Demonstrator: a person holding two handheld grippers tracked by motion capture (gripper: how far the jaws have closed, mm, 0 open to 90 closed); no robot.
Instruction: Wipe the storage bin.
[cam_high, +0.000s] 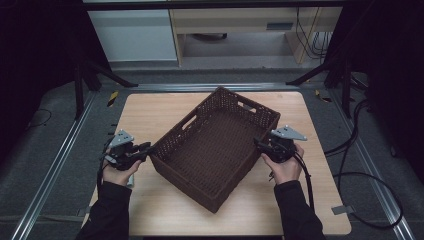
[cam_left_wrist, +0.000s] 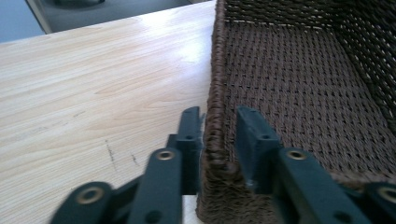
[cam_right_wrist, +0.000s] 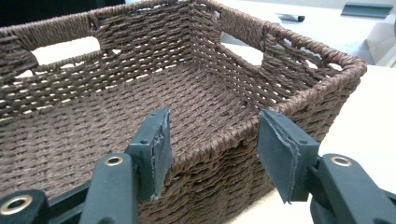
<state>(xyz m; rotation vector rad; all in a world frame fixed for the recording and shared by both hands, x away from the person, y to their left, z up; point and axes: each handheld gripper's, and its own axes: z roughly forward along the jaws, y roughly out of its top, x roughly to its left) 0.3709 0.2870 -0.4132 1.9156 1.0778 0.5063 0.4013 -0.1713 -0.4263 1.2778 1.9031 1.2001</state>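
A dark brown woven basket (cam_high: 215, 145), empty and with handle slots in its walls, sits turned at an angle on the wooden table (cam_high: 150, 107). My left gripper (cam_high: 146, 148) is at its left corner. In the left gripper view the gripper (cam_left_wrist: 219, 112) grips the basket (cam_left_wrist: 299, 79) by its rim, with one jaw outside the wall and one inside, pressed close. My right gripper (cam_high: 257, 143) is at the basket's right side. In the right gripper view the gripper (cam_right_wrist: 212, 116) stands wide open astride the rim of the basket (cam_right_wrist: 140, 93), pads clear of the weave.
Bare tabletop (cam_left_wrist: 93, 84) lies left of the basket and along the near edge. Black cables (cam_high: 360, 165) lie on the floor to the right. Metal rails (cam_high: 55, 165) run beside the table, and a desk (cam_high: 240, 25) stands behind it.
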